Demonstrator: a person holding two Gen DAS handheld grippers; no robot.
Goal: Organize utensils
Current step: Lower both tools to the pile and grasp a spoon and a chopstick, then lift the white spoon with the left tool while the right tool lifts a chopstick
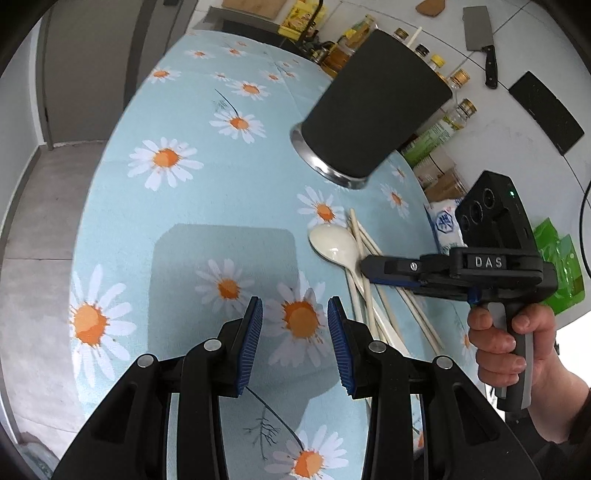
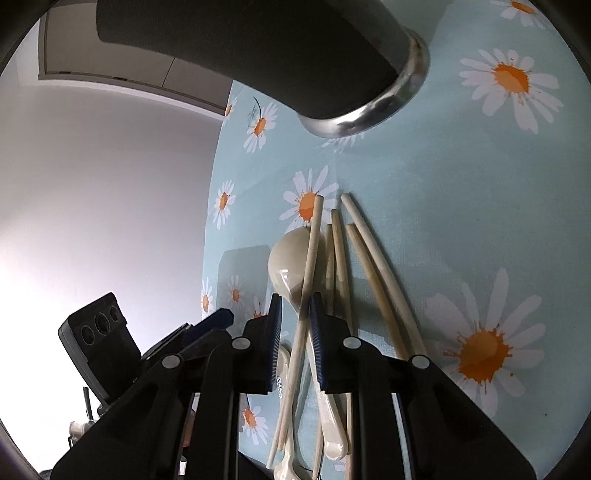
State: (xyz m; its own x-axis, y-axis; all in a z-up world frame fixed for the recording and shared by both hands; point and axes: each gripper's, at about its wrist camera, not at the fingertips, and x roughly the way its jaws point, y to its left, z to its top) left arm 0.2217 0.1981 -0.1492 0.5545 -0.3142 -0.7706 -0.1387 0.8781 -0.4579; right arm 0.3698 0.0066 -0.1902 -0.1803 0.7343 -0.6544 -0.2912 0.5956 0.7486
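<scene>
A black utensil holder with a steel base stands on the daisy tablecloth; one chopstick sticks out of its top. The holder also shows in the right wrist view. A pile of pale wooden chopsticks and a cream spoon lies on the cloth. My right gripper hovers low over the pile, jaws a little apart around one chopstick and the spoon's neck. My left gripper is open and empty above the cloth, left of the pile.
Oil and sauce bottles, packets and a green bag crowd the counter beyond the table's right edge. A cleaver and a dark board lie on the white counter. The table's left edge drops to a grey floor.
</scene>
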